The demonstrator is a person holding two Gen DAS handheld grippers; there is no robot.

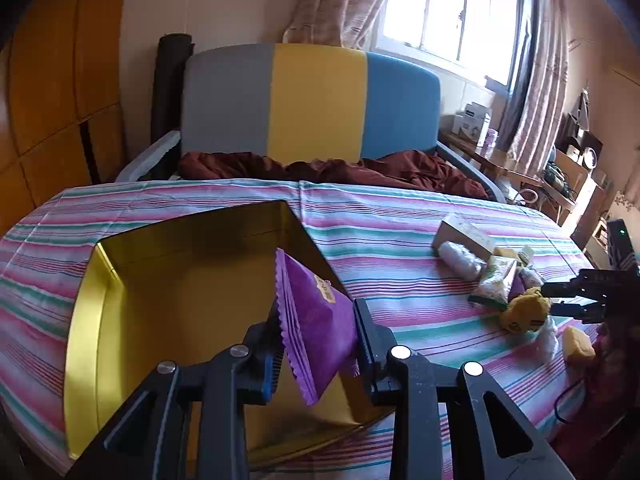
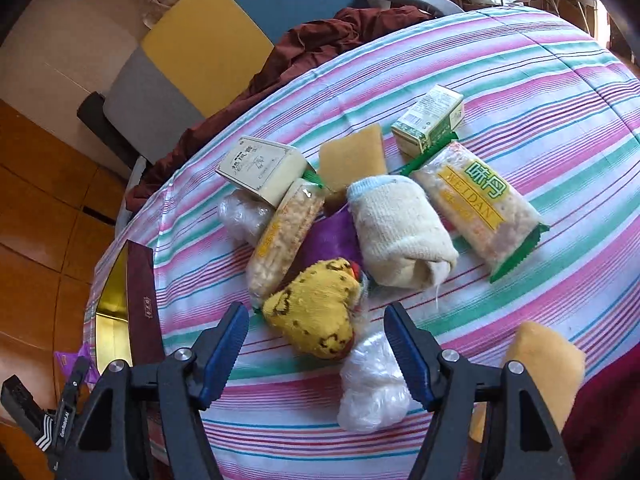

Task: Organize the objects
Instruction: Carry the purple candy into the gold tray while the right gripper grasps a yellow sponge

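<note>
Left wrist view showed my left gripper (image 1: 316,344) clamped on a purple packet (image 1: 316,320), the blue pads pressing its crimped sides so that it stood tilted between my fingers, raised over the open gold-lined box (image 1: 168,292). That box lay on the striped tablecloth (image 1: 400,240), and I saw nothing inside it. Beyond the table stood a chair (image 1: 312,100) with grey, yellow and blue panels, a dark red cloth (image 1: 360,168) heaped on its seat. Far to the right in the same view my right gripper (image 1: 560,300) reached in beside the yellow plush toy (image 1: 524,312) at the near edge of the pile. From the right wrist view, my right gripper (image 2: 316,344) stood with its jaws wide apart and holding nothing, the yellow plush toy (image 2: 316,312) lying on the cloth between the fingertips, neither pad touching it. A crumpled clear plastic bundle (image 2: 372,388) lay just below the toy, against my right finger. Behind the toy were a rolled white sock (image 2: 400,232), two green-edged snack packets (image 2: 480,204) (image 2: 280,236), a yellow sponge (image 2: 352,160), a white carton (image 2: 264,168), a small green-printed box (image 2: 428,120) and another purple packet (image 2: 332,240) half buried among them. A second sponge (image 2: 544,364) sat near the table edge at right. The box (image 2: 124,320) showed at the left edge, well apart from the pile.
</note>
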